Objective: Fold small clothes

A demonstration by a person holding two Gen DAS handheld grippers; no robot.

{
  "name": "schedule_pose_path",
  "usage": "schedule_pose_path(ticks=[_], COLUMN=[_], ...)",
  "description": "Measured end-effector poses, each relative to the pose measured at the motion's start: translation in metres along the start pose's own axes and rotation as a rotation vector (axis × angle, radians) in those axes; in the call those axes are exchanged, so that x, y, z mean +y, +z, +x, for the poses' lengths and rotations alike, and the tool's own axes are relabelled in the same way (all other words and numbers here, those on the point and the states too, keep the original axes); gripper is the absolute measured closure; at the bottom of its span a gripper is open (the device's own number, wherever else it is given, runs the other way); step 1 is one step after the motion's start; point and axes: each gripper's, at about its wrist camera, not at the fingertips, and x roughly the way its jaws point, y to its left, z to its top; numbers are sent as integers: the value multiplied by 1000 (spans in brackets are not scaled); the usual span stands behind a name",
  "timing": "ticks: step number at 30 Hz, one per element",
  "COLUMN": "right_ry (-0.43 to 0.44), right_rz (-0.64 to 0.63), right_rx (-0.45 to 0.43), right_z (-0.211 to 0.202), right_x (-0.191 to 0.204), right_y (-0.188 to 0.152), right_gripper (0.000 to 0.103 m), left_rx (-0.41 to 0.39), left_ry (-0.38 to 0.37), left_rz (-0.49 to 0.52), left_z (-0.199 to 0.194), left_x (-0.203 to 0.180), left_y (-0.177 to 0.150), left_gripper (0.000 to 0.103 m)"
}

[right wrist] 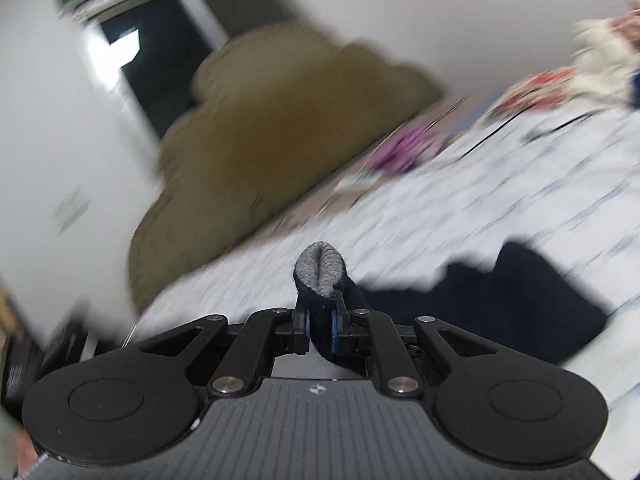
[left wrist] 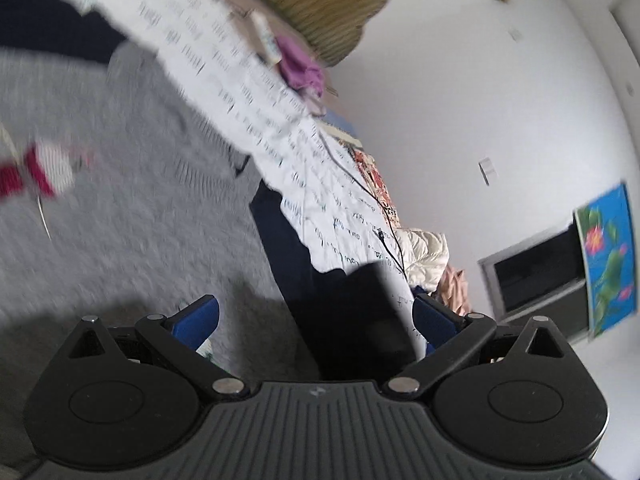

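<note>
In the left wrist view a grey garment (left wrist: 132,184) with a navy edge (left wrist: 304,280) and a red-and-white patch (left wrist: 44,170) fills the left and middle, close to the camera. My left gripper (left wrist: 316,320) is open, its blue pads wide apart, with the navy cloth between them but not pinched. In the right wrist view my right gripper (right wrist: 320,330) is shut on a bunched fold of the same garment (right wrist: 320,270), grey inside and navy outside. More navy cloth (right wrist: 520,304) trails to the right over the bed.
A white sheet with dark print (left wrist: 248,92) (right wrist: 440,216) covers the bed. An olive blanket heap (right wrist: 260,128), a purple cloth (left wrist: 298,66), a black cable (left wrist: 376,204) and a cream jacket (left wrist: 424,252) lie on it. White walls, a dark window (right wrist: 160,60) and a blue poster (left wrist: 608,256) stand behind.
</note>
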Motion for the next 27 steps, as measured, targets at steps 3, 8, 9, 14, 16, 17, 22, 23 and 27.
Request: schedule_pose_path(ticks=[3,8,9,14,16,17,22,23,27], right_ry=[-35,-33,-46,-123,-141,-146,-163,-162,-158], right_rz=[-43,56,80,224,284,312,372,372,357], right_rx=[100,41,20,-39,-41,-40,-33,-31,-37], right_z=[15,-24,-36,-80,-87,-92,-95,-93,-90], right_x=[20,15,12,-21,-33,-38,-55,-56,-55], right_y=[-28,-38,-38,-47,-49,-51,-59,-59,-54], right_gripper=[79,50,50,43,43,43,43,43,43], left_rx=[70,99,103,130,146,144,151,157,122], left_ry=[41,68,69,100,150,166,277,294,300], left_rz=[-38,-29,-25,-4,43,70,189,215,318], left_z=[19,28,29,42,48,49,51,52,43], left_x=[13,24,23,16,12,10,2,1,-15], left_y=[-4,-15,-16,-22,-26,-28,-37,-38,-35], left_gripper=[0,1,1,31,35,39,94,94,96])
